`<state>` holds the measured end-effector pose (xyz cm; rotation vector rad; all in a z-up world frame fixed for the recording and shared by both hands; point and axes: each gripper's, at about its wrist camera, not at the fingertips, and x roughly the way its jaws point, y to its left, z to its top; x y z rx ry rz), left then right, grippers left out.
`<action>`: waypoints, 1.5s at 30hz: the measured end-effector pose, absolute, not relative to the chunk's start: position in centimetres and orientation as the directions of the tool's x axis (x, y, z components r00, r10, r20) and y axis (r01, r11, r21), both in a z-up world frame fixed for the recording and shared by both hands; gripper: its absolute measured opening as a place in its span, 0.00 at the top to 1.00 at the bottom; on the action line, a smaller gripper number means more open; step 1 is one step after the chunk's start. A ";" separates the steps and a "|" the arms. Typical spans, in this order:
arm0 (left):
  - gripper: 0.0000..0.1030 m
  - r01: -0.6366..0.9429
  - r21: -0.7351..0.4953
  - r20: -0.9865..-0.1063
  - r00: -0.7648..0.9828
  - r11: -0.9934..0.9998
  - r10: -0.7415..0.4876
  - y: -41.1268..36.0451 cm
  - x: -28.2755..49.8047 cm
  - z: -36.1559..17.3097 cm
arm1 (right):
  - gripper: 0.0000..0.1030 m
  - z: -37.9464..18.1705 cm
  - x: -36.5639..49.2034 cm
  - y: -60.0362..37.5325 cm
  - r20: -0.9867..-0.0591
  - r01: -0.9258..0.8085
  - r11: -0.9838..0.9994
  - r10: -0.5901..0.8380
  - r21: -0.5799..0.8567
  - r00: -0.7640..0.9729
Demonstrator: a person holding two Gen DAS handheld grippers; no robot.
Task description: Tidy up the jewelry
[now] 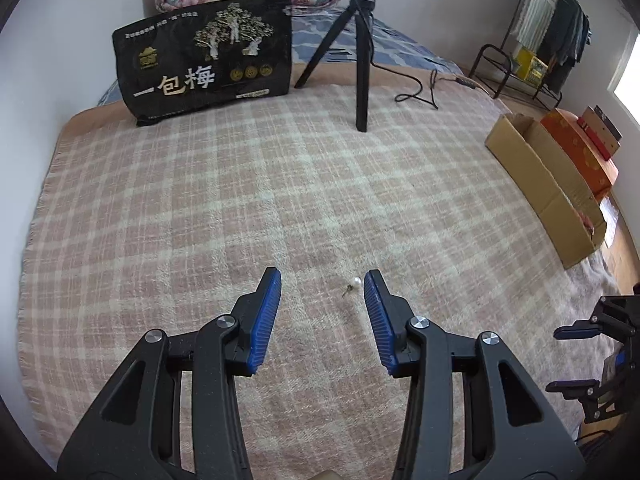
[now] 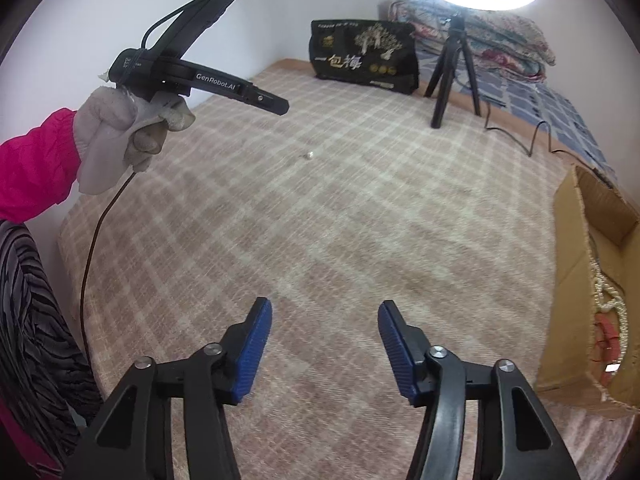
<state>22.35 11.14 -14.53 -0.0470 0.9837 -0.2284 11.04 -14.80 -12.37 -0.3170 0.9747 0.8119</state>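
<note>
A small pearl earring with a thin post lies on the plaid blanket. My left gripper hangs just above the blanket, open, and the pearl sits between the fingertips, close to the right blue pad and apart from it. In the right wrist view the same earring shows as a white dot far ahead, with the left gripper above it, held by a gloved hand. My right gripper is open over bare blanket with nothing between its pads. It also shows at the right edge of the left wrist view.
An open cardboard box at the bed's right edge holds a pearl necklace and something red. At the far side stand a black printed bag and a ring-light tripod with its cable. Folded quilts lie behind.
</note>
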 end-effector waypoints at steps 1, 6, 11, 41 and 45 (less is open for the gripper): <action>0.57 0.186 -0.145 -0.818 0.530 0.972 -0.224 10.9 22.2 -14.8 | 0.52 -12.8 10.9 -14.4 -0.834 -0.740 0.663 0.469 0.115 0.291; 0.57 0.240 -0.108 -0.820 0.528 0.965 -0.223 9.6 22.3 -16.3 | 0.62 -13.8 10.2 -13.3 -0.842 -0.762 0.641 0.460 0.096 0.281; 0.57 0.274 -0.080 -0.818 0.532 0.958 -0.220 8.5 22.7 -17.9 | 0.66 -14.3 9.9 -12.7 -0.841 -0.769 0.632 0.467 0.099 0.275; 0.77 0.339 -0.014 -0.821 0.534 0.941 -0.204 6.4 24.0 -20.3 | 0.84 -15.9 8.6 -10.6 -0.849 -0.819 0.568 0.468 0.077 0.245; 0.81 0.341 -0.016 -0.820 0.534 0.940 -0.208 6.4 24.1 -20.3 | 0.84 -16.0 8.7 -10.5 -0.850 -0.820 0.567 0.467 0.076 0.245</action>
